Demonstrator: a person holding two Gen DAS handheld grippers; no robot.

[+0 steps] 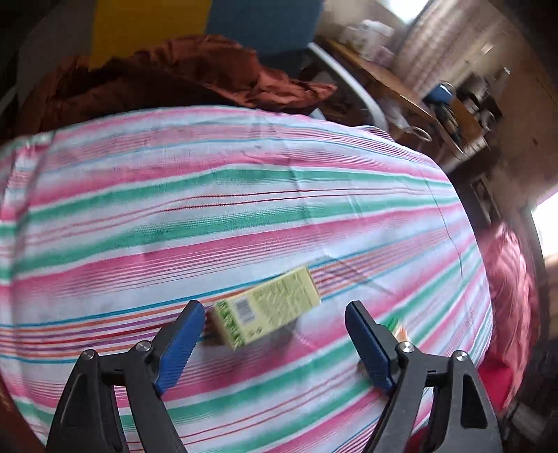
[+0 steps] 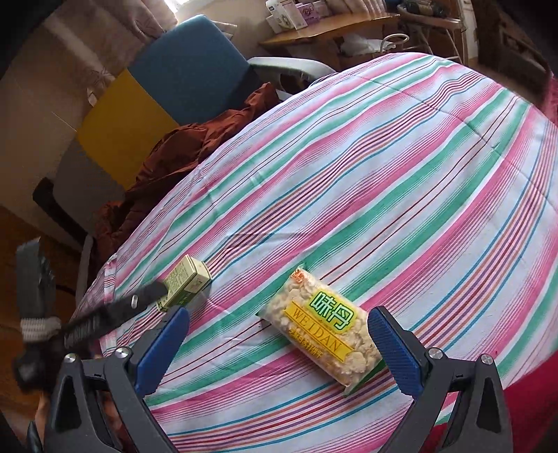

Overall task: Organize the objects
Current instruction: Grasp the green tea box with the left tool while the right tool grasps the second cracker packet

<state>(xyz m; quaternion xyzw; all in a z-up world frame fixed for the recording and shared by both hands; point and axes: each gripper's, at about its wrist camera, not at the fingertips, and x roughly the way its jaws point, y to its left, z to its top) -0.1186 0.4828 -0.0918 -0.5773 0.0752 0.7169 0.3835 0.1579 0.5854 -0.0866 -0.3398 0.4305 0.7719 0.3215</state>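
A small yellow-green box (image 1: 266, 306) lies on the striped cloth (image 1: 223, 195), just ahead of my open left gripper (image 1: 275, 310), between its blue fingertips and nearer the left one. In the right wrist view the same box (image 2: 186, 282) lies at the cloth's left edge with the left gripper's dark finger (image 2: 115, 313) reaching to it. A clear snack packet (image 2: 326, 325) with a yellow "WEIDAN" label lies flat in front of my open right gripper (image 2: 277, 315), close to its right finger. A corner of the packet (image 1: 399, 329) shows behind the left gripper's right finger.
A rust-brown garment (image 2: 167, 163) is heaped beside the cloth on a blue and yellow chair (image 2: 164, 94). A wooden desk (image 2: 331, 29) with boxes stands behind. Red fabric (image 1: 505, 278) hangs at the cloth's right edge.
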